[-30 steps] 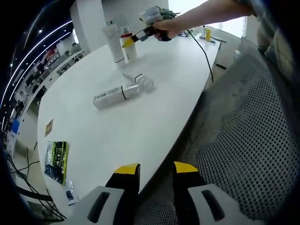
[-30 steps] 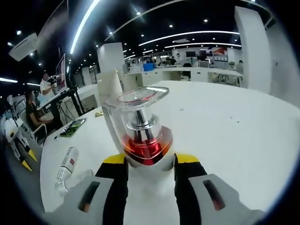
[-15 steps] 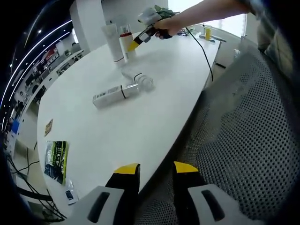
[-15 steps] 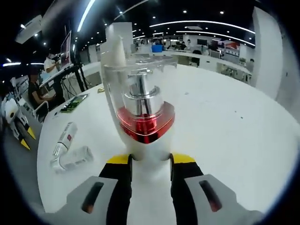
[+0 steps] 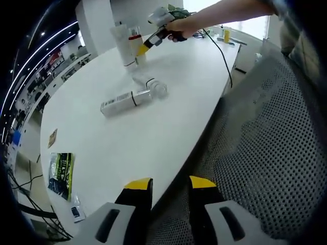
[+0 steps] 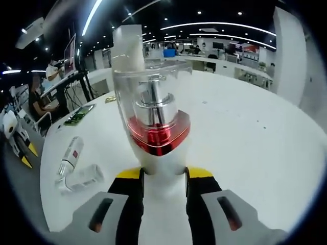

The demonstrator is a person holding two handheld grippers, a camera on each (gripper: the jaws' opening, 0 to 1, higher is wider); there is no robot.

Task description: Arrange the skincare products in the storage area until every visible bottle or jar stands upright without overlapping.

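Upright near the table's (image 6: 265, 153) far edge, the pump bottle (image 6: 155, 127), white with red collar and clear cap, is pinched by the right gripper (image 6: 162, 176); the left gripper's (image 5: 170, 185) jaws are spread.

Far table-edge view; close bottle (image 6: 153, 117) view

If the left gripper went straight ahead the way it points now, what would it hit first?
Probably the near edge of the white table, just beyond the left gripper. The lying bottles sit farther along; depth is hard to judge.
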